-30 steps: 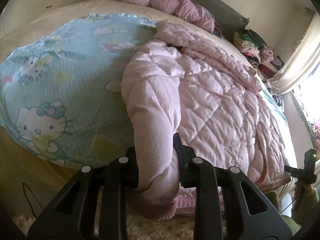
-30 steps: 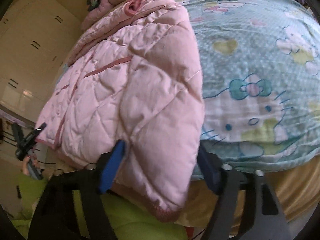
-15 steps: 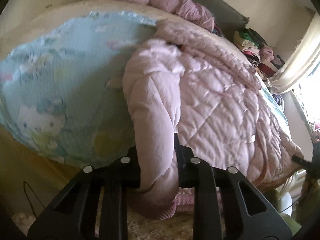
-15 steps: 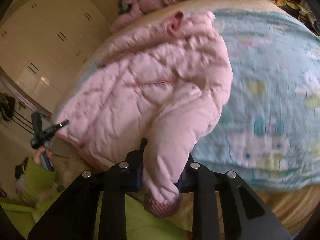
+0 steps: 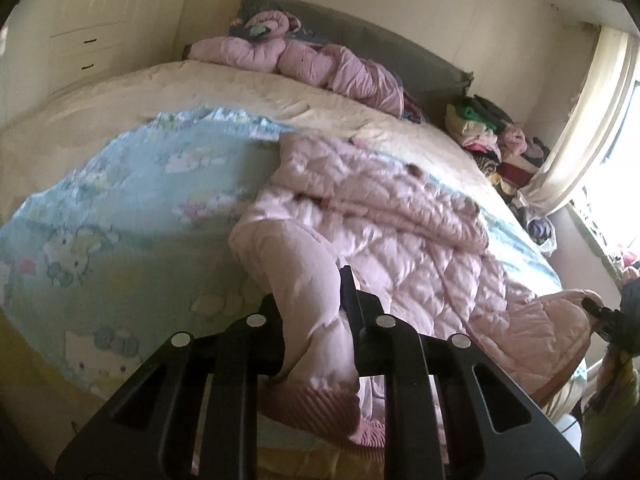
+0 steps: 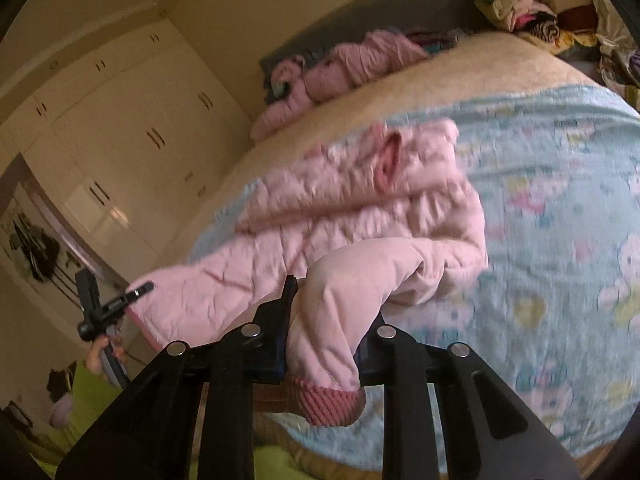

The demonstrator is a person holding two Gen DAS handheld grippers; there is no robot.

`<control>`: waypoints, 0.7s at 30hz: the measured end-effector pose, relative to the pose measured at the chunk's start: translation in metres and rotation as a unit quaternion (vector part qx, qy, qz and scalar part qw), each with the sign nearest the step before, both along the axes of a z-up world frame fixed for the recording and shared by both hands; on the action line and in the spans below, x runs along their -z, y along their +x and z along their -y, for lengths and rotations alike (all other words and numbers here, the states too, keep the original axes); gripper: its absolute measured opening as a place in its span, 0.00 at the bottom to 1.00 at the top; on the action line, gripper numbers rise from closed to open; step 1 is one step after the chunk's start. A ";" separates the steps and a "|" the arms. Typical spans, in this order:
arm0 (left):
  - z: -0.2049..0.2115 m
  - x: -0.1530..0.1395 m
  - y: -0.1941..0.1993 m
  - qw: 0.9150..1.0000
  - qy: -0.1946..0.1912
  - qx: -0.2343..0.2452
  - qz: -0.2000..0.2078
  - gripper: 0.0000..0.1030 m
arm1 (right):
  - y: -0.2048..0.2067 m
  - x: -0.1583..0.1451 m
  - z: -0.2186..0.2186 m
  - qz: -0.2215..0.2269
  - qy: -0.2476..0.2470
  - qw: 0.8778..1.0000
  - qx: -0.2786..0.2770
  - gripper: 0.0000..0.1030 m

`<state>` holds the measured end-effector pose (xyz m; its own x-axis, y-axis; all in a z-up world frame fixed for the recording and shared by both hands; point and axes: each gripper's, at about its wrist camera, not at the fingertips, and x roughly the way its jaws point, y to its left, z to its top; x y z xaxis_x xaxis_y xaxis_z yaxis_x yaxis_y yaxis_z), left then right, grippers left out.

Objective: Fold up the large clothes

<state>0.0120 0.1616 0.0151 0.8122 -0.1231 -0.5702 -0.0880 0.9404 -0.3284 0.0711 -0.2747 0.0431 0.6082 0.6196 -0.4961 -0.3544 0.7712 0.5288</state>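
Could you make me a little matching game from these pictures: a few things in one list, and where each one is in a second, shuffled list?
Things
1. pink quilted jacket
2. cartoon-cat blanket
3. pile of folded clothes
4. wardrobe

Places
A. stacked beside the headboard, near the curtain
B. standing against the wall next to the bed
C. spread flat over the bed, under the jacket
D. lying on the blanket, one sleeve clamped in the left gripper and the other in the right gripper

Pairs: 1-D, 2-C, 3-A, 4-B

No legible text, apparently.
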 end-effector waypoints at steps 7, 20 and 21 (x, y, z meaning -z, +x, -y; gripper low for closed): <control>-0.004 -0.018 0.017 1.000 0.003 -0.002 0.015 0.11 | 0.023 -0.025 0.007 0.029 0.016 0.999 0.020 0.20; -0.005 -0.057 0.046 0.999 0.014 -0.009 0.047 0.11 | 0.059 -0.074 0.010 0.081 0.018 0.995 0.048 0.19; -0.005 -0.061 0.049 0.998 0.016 -0.010 0.052 0.11 | 0.062 -0.077 0.010 0.085 0.018 0.995 0.050 0.19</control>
<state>0.0608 0.1663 0.0763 0.8695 -0.0897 -0.4858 -0.0737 0.9488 -0.3071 0.1326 -0.2845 0.1197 0.7412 0.5667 -0.3599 -0.3626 0.7891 0.4958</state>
